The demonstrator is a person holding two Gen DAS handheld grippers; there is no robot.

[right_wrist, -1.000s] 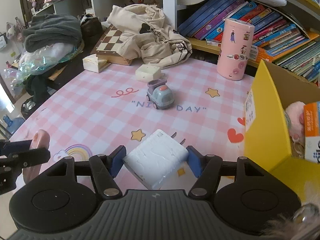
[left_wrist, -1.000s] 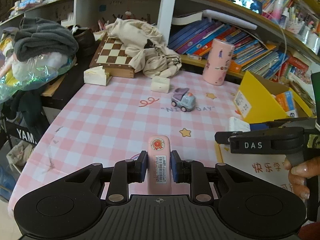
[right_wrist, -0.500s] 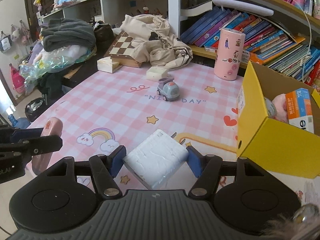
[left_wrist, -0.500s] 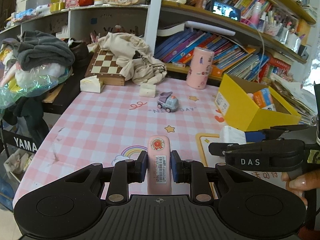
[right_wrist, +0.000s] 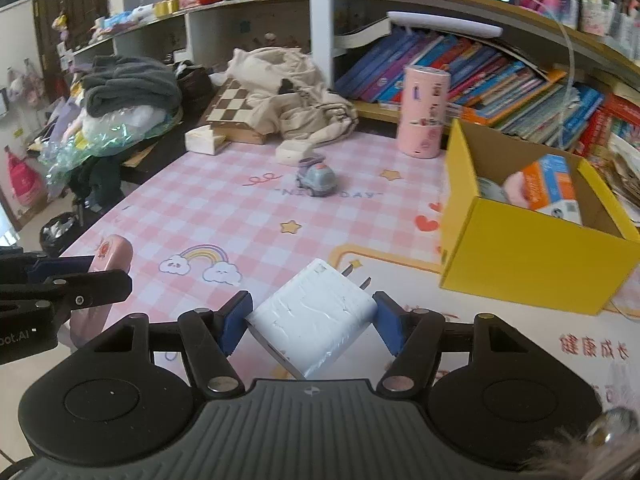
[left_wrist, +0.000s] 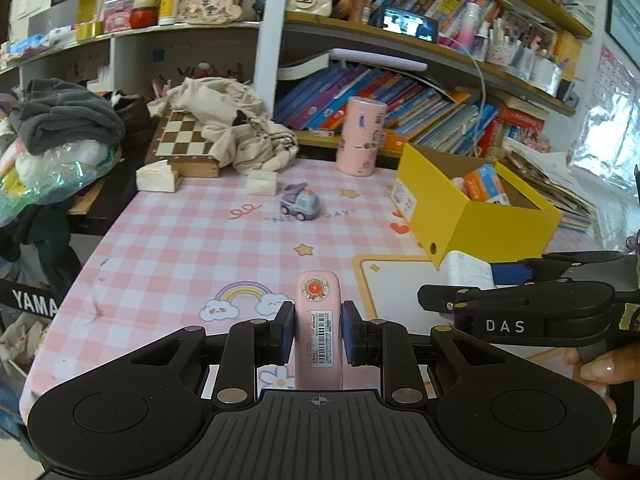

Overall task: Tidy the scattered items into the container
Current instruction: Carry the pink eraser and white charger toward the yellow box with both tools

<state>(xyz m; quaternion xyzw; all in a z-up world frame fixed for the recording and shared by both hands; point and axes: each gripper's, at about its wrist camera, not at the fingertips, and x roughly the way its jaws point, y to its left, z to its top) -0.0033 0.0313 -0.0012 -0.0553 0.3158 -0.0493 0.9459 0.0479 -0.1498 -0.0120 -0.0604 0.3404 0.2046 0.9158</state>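
While both grippers hang above the near edge of the pink checked tablecloth (left_wrist: 192,240), each has something pinched between its blue pads. Closest in the left wrist view, the left gripper (left_wrist: 316,332) grips a slim pink case (left_wrist: 319,320) by its long sides, fingers set narrow; the case points forward, a barcode sticker on its upper face and a round red badge near its far end. In the right wrist view the right gripper (right_wrist: 311,322) clamps a white charger (right_wrist: 314,312) across two opposite corners, fingers spread fairly wide, the block turned diagonally with its two metal prongs aimed forward and to the right. Each tool appears at the edge of the other's view, level with it and just beside it.

Below and just beyond the fingers the cloth shows a rainbow with clouds and a yellow-bordered white panel. Further out on the right stands the yellow box (right_wrist: 532,256), open at the top, with an orange-and-white carton (right_wrist: 554,188) and something pink and soft already inside. Near the middle of the cloth a small grey toy truck (left_wrist: 300,204) sits by itself, with a small white block (left_wrist: 262,183) just behind it. At the far edge a pink cylinder (left_wrist: 362,136) stands upright, and a beige garment (left_wrist: 236,128) is heaped over a chessboard box (left_wrist: 182,148) in front of the bookshelves
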